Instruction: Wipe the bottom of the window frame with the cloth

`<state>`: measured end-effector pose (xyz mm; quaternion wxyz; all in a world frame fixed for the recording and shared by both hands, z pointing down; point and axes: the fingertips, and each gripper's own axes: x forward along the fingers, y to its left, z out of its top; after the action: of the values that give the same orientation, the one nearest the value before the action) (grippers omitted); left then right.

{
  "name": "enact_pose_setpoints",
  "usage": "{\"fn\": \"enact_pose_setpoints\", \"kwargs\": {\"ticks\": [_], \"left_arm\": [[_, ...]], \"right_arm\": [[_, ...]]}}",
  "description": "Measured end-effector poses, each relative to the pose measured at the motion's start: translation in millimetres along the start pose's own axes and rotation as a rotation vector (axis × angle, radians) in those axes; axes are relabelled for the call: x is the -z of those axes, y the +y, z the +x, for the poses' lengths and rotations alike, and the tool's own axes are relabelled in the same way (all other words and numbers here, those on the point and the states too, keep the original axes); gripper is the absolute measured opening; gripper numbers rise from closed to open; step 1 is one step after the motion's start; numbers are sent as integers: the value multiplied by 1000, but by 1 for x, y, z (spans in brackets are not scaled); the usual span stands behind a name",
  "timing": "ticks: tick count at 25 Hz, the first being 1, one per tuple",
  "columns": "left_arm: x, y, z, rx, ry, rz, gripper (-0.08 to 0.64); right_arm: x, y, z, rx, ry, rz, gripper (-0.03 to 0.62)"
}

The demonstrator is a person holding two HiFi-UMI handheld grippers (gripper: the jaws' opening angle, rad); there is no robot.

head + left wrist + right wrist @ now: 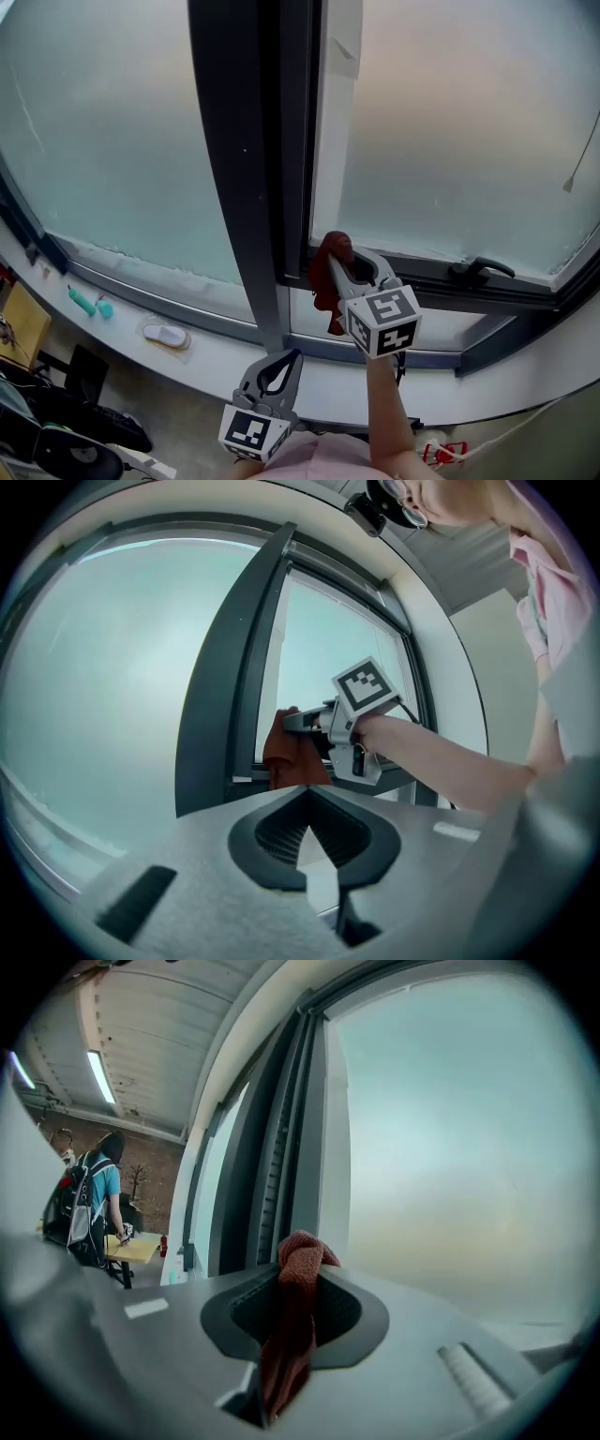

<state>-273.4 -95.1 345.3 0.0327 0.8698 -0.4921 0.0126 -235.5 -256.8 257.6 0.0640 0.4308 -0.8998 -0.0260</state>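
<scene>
Rust-red woven cloth (325,281) hangs bunched at the lower left corner of the right-hand sash, in front of the dark bottom rail of the window frame (422,281); whether it presses on the rail I cannot tell. Far left, on the pale window sill (216,361), lie a small teal object (82,301) and a flat white object (166,335), near each other. Next, low in the head view, the left tool (293,356) is held off the glass, its jaws together with nothing between them. A broad dark grey mullion (234,169) rises behind it. Right of that, the right tool (339,251) is clamped on the cloth's upper fold, the rest dangling. A black lever handle (480,270) sits further right on the rail.
</scene>
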Motion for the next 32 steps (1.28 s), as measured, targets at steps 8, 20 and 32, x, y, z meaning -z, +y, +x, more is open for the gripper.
{"fn": "enact_pose_setpoints", "kwargs": {"ticks": [8,20,32], "left_arm": [[-12,21,-7,-20,-65,-13,0],[-11,23,12,11,-61,-6,0],[-14,16,27,40,-67,-8,0]], "right_arm": [[47,-7,42,98,235,-117,66],[55,-13,52,116,339,-90,64],[59,-20,41,107,348,-68,63]]}}
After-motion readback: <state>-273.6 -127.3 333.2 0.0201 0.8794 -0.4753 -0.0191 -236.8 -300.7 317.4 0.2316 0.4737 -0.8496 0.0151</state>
